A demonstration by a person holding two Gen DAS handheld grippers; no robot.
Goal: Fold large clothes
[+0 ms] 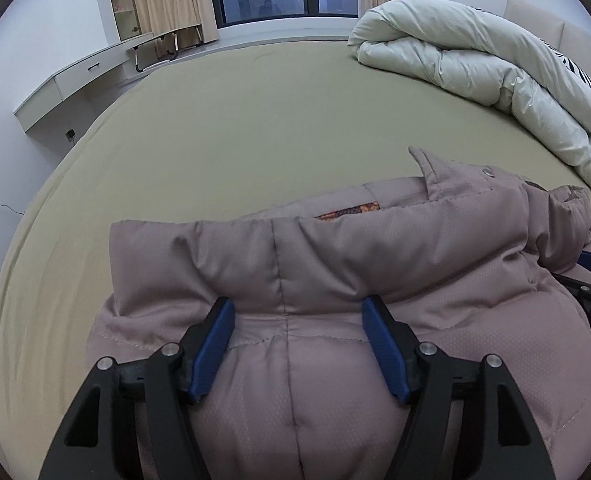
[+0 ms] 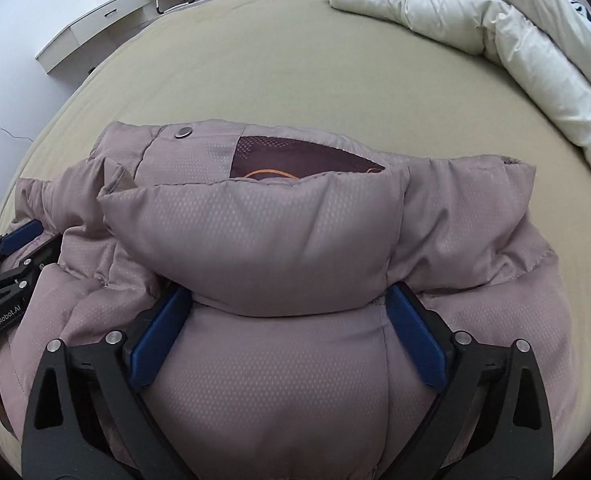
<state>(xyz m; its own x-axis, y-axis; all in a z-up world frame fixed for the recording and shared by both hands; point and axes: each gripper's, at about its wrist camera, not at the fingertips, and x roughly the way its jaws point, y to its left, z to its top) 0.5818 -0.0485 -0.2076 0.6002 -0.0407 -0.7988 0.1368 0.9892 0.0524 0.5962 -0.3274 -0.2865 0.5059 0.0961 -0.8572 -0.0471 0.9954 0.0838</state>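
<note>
1. Jacket (image 1: 335, 264) — a mauve padded garment, lying bunched on the near part of the bed (image 1: 235, 128); the sheet beyond it is bare, which leaves room to lay a fold forward.
2. Left gripper (image 1: 295, 312); jaws spread, a puffy bulge of jacket between them, the blue pads touching or almost touching the fabric on both sides; whether they squeeze it cannot be told.
3. Right gripper (image 2: 289, 304); jaws likewise spread around a thick padded roll near the collar — a wide opening suits such bulk.
4. The two grippers sit side by side on one edge of the jacket; judged, this spacing lets the edge be lifted level.
5. Duvet (image 1: 475, 64); rolled at the far right of the bed, apart from the jacket, out of the folding area.
</note>
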